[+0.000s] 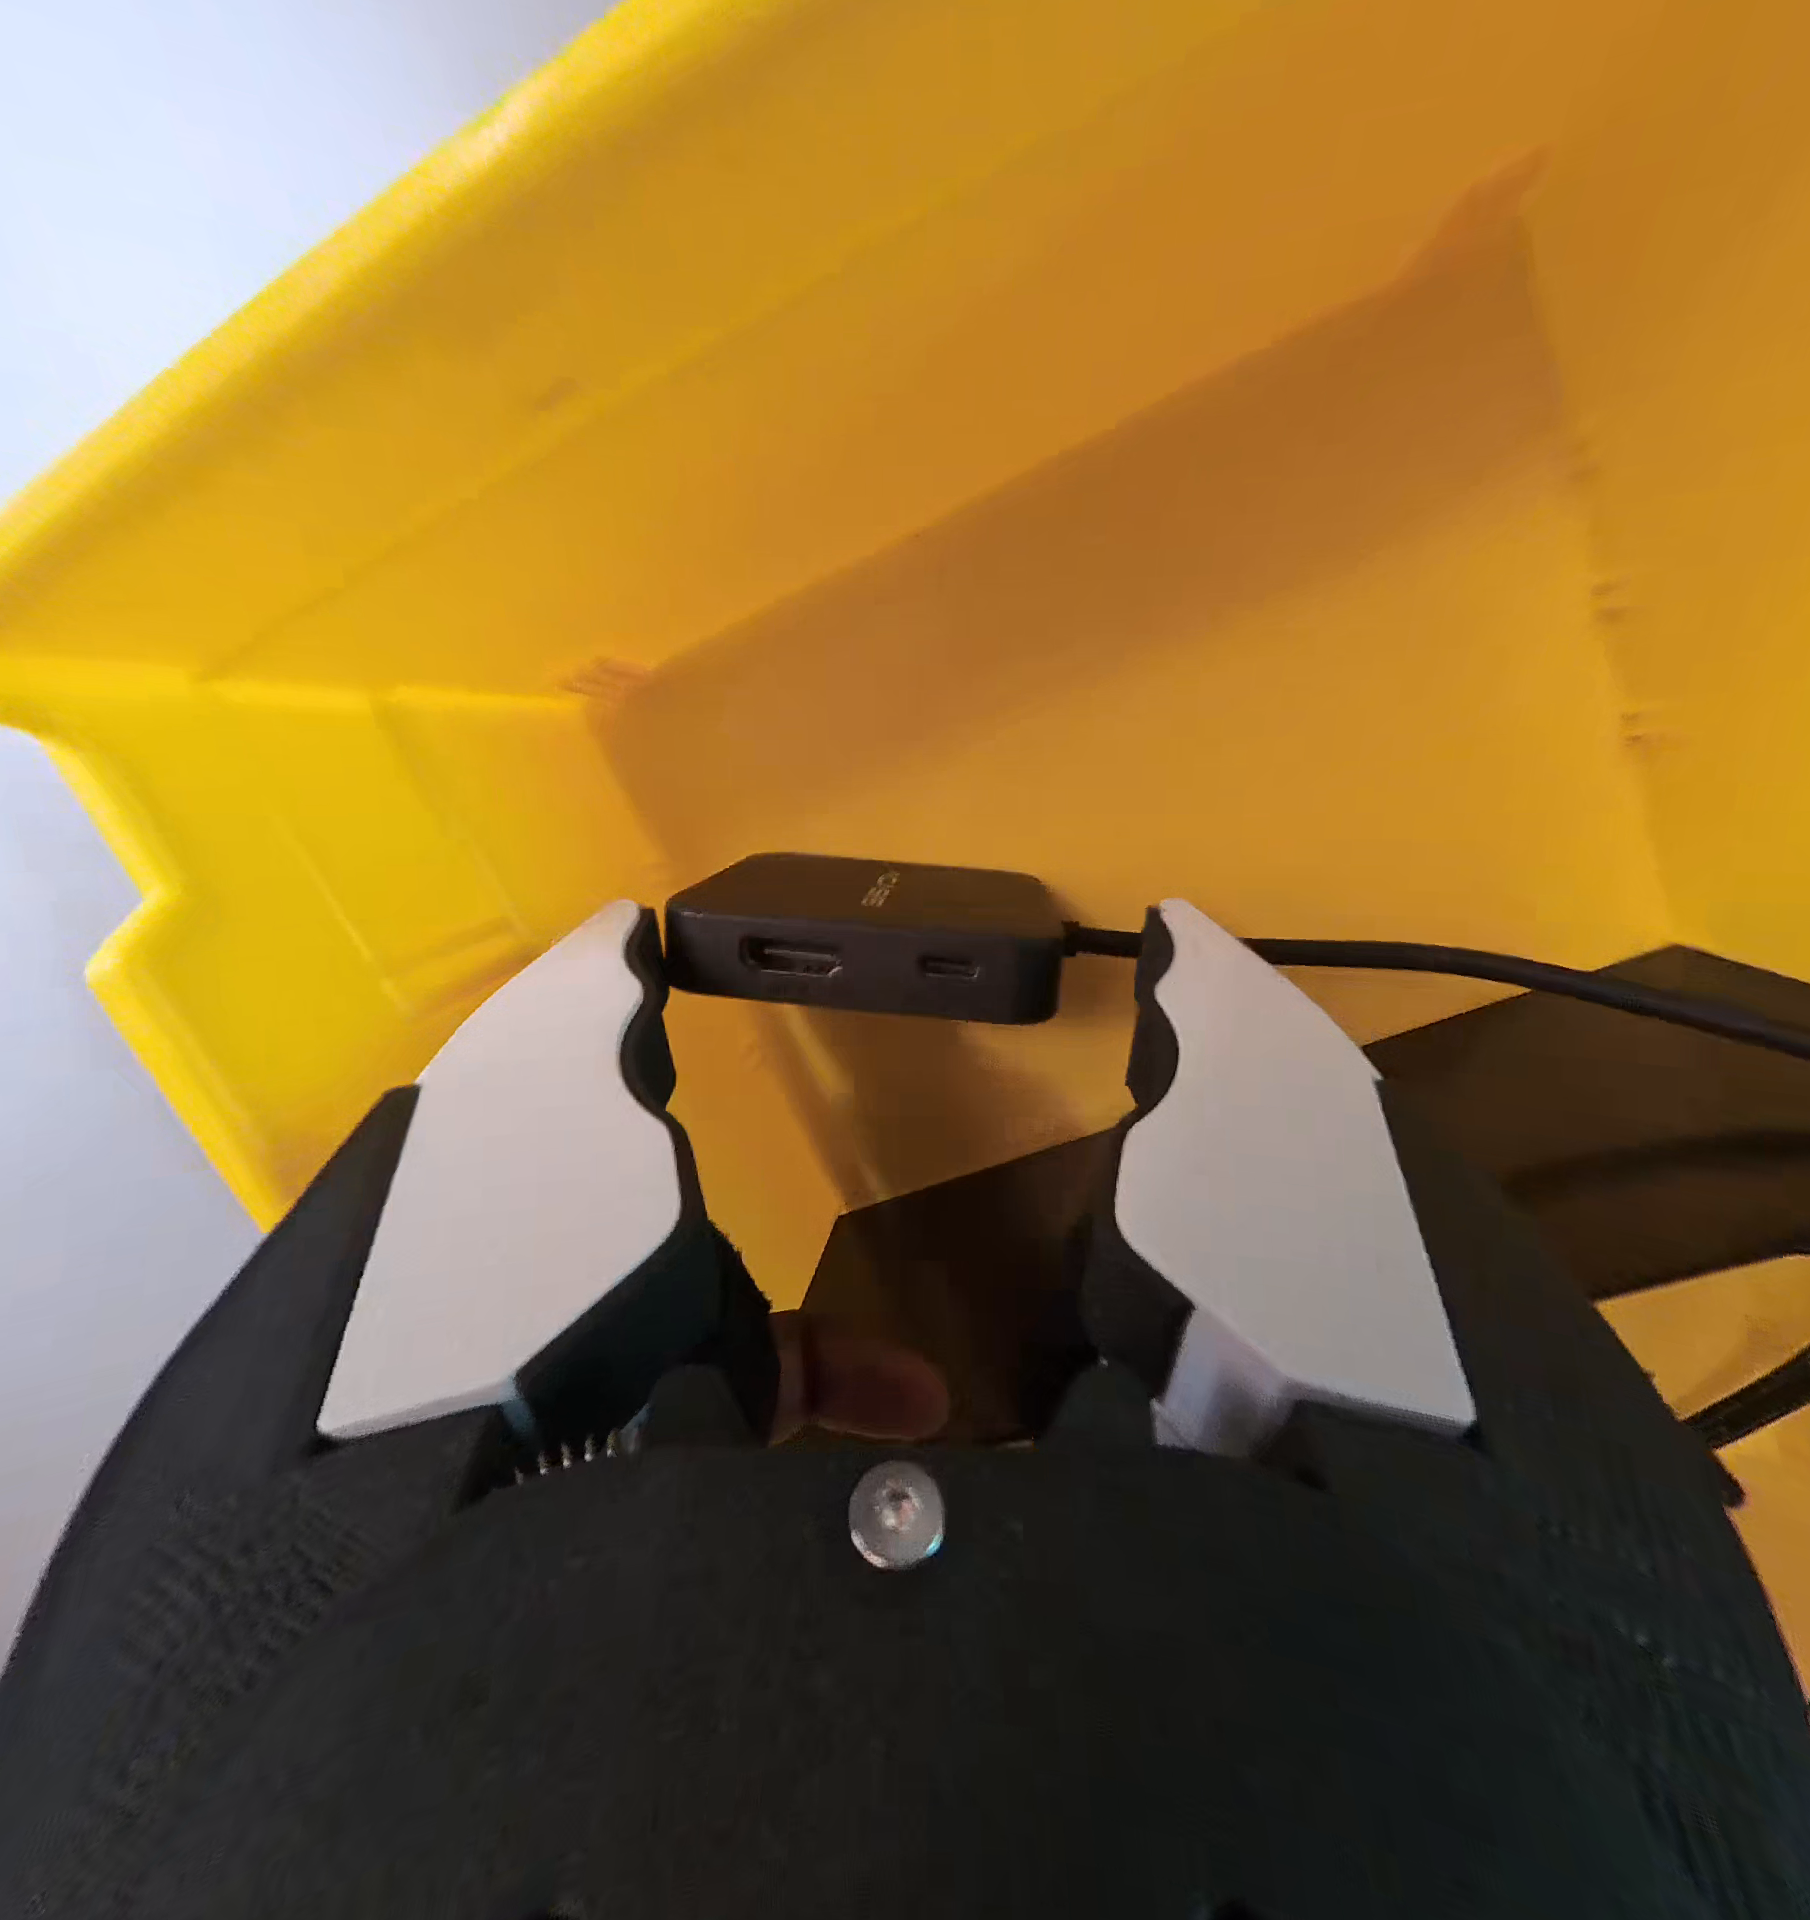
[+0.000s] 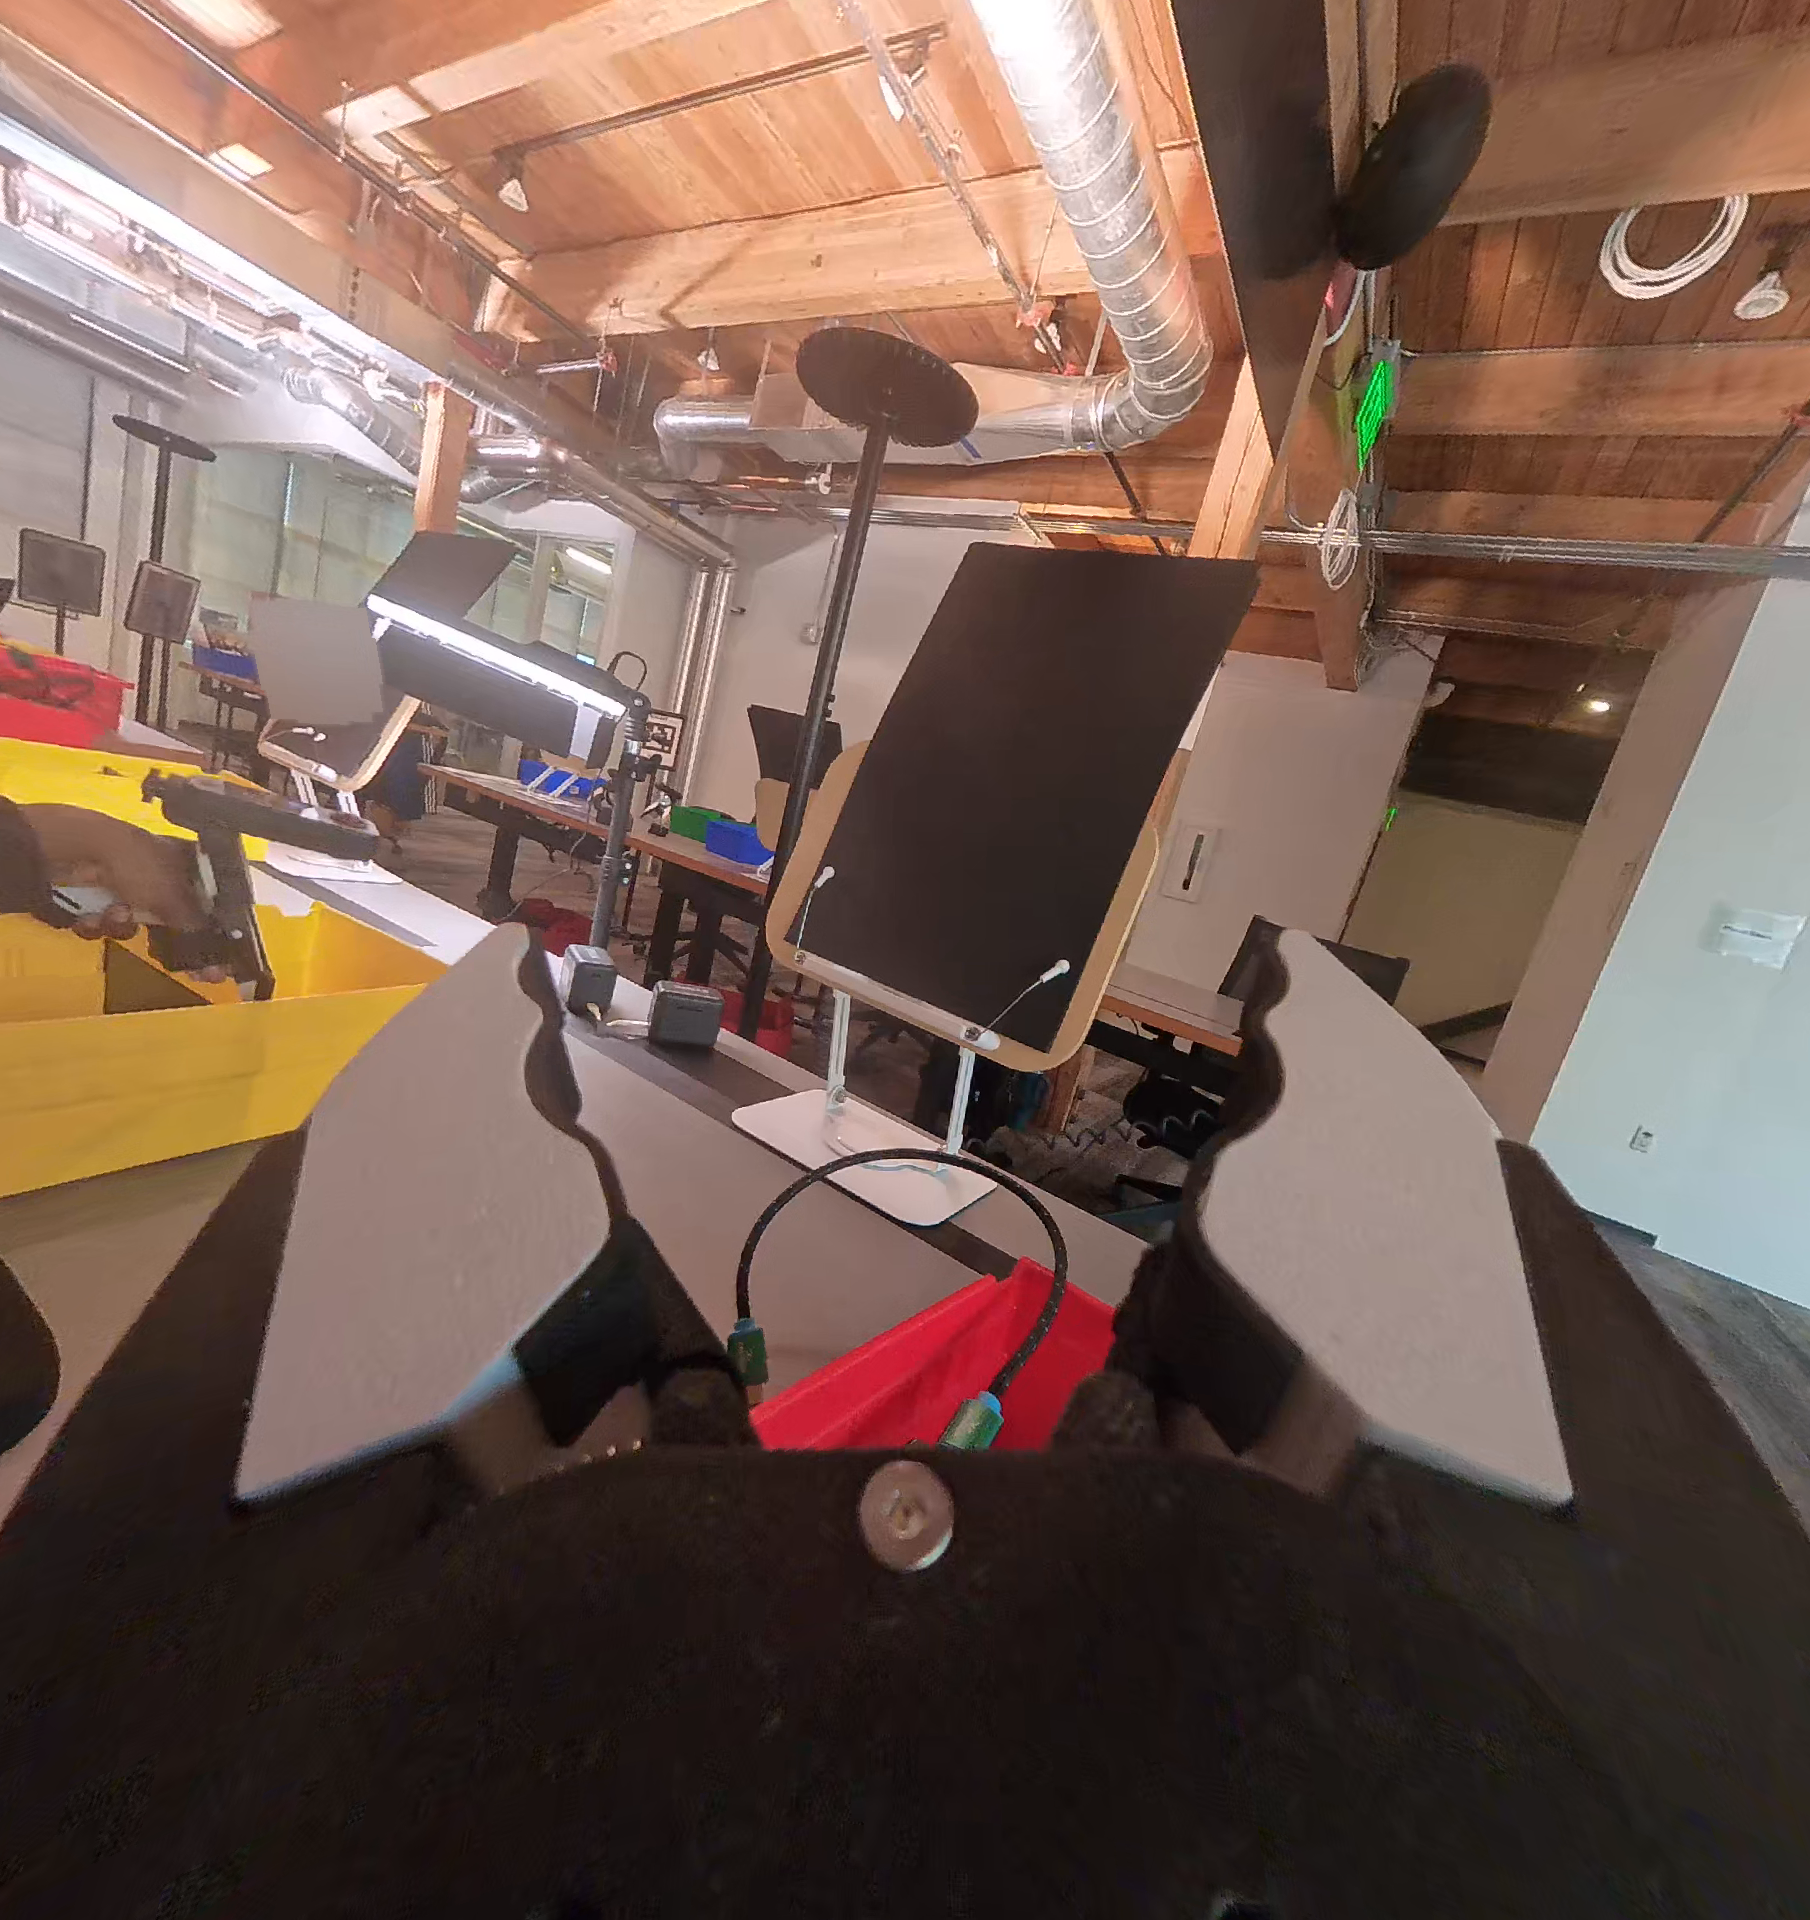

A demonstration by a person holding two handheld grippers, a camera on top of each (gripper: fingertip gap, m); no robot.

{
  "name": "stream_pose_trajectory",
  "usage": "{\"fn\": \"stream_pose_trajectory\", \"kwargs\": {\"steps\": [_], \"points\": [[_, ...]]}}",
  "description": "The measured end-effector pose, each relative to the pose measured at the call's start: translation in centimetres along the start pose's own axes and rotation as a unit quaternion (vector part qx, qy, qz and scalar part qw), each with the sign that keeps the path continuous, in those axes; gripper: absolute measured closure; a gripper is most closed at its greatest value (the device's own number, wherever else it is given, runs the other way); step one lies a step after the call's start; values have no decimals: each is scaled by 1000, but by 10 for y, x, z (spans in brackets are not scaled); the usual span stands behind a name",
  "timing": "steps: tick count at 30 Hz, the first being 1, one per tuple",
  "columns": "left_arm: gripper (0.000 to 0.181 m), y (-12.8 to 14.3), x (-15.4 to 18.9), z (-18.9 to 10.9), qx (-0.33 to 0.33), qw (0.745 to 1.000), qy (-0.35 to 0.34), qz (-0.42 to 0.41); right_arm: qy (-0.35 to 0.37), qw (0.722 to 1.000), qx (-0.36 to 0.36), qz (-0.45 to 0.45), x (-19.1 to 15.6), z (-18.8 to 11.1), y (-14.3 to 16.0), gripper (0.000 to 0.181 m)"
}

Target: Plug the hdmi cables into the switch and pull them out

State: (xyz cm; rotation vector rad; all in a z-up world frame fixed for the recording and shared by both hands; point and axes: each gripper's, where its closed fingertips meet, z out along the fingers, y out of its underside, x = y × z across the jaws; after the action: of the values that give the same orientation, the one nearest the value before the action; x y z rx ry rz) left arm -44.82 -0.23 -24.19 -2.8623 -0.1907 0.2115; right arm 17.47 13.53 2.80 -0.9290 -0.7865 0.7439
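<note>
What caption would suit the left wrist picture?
Open left gripper straddling a small black rectangular switch inside a yellow plastic bin.

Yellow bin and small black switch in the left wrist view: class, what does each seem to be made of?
Yellow bin: likely moulded plastic, matte to slightly glossy, judging by its uniform colour and moulded ribs and steps. Switch: probably matte black plastic, with rounded corners and cut-out ports; metal cannot be ruled out.

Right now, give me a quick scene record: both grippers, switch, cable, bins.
left hand-held gripper: open, fingers straddling the switch
switch: black, in the yellow bin, facing ports empty, own lead running right
right hand-held gripper: open, empty, raised above the table
braided cable: looped, ends down in the red bin
</note>
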Motion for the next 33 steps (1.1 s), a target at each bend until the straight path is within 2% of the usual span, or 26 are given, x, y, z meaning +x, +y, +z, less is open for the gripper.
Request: {"fn": "stream_pose_trajectory", "kwargs": {"steps": [5,8,11,14,16,17,19,21,23,26,28,29,31,33], "points": [[108,-2,-5,1,-6,1000,-24,5,-4,1000,-5,-2,-1,2,3,60],[109,-6,-10,-18,21,998,-51,13,-10,1000,-11,3,-2,5,8,60],[109,-22,-5,-57,105,992,-62,16,-32,999,-10,12,-13,10,9,58],[109,-38,5,-114,228,971,-77,16,-59,998,-5,-3,-30,14,6,54],[109,-48,19,-160,338,936,-92,32,-71,997,11,-15,-40,17,1,52],[109,-51,30,-185,400,910,-101,44,-79,996,23,-15,-46,18,-3,52],[109,-51,65,-233,528,841,-95,67,-104,993,53,-13,-61,21,-11,50],[109,-40,115,-273,640,763,-40,83,-131,988,82,-24,-79,24,-17,48],[109,-22,164,-301,714,693,36,92,-147,982,102,-53,-96,28,-18,48],[109,3,226,-325,763,622,150,94,-161,972,130,-108,-124,37,-16,47],[109,14,263,-335,771,584,237,91,-163,961,160,-153,-148,41,-15,49],[109,16,282,-339,762,576,281,94,-161,954,174,-184,-161,43,-14,51],[109,20,318,-341,732,576,345,116,-151,934,195,-260,-189,46,-10,59],[109,21,347,-337,710,582,376,124,-142,909,211,-331,-217,47,-4,72]]}}
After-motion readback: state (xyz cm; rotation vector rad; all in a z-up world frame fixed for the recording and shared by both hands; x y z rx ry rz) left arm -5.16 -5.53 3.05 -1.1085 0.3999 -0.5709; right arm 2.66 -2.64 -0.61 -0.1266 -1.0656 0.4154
